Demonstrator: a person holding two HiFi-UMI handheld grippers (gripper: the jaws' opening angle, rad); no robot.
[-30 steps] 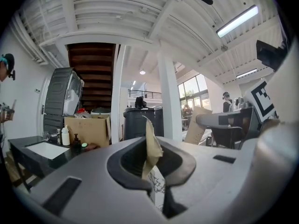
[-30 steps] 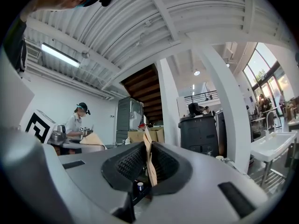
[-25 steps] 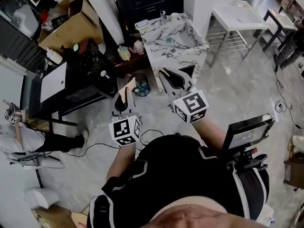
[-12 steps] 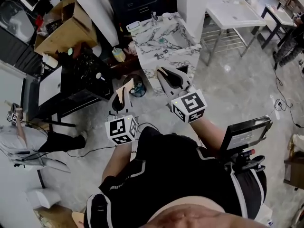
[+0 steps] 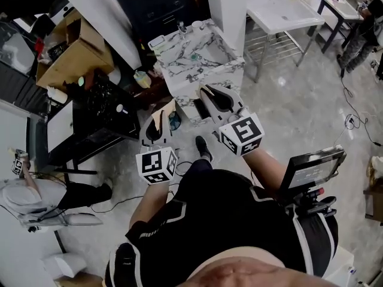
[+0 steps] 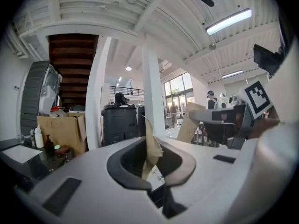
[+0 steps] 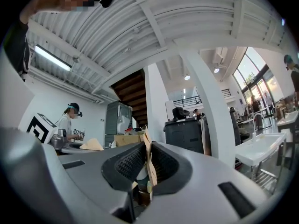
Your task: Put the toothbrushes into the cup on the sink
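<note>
The marble sink (image 5: pixel 200 58) stands ahead of me, with a faucet (image 5: pixel 181 27) and a small pale cup (image 5: pixel 197 24) at its back edge. My left gripper (image 5: pixel 157 119) is shut on a thin tan cardboard piece (image 5: pixel 163 111), which sticks up between its pads. The left gripper view shows that gripper (image 6: pixel 150 146) clamping the tan piece (image 6: pixel 152 149). My right gripper (image 5: pixel 207 91) points at the sink's front. In the right gripper view this gripper (image 7: pixel 148 166) is shut on a second tan cardboard strip (image 7: pixel 149 160). No bare toothbrush shows.
An open cardboard box (image 5: pixel 75 49) and a black table (image 5: pixel 99 109) stand left of the sink. A white pillar (image 5: pixel 227 5) and a white table (image 5: pixel 281 11) are to its right. A person (image 5: pixel 36 196) sits at the far left. Cables lie on the floor.
The sink and the furniture around it have slid left and nearer as I walk toward them. Both grippers keep their tan pieces and have moved forward with me.
</note>
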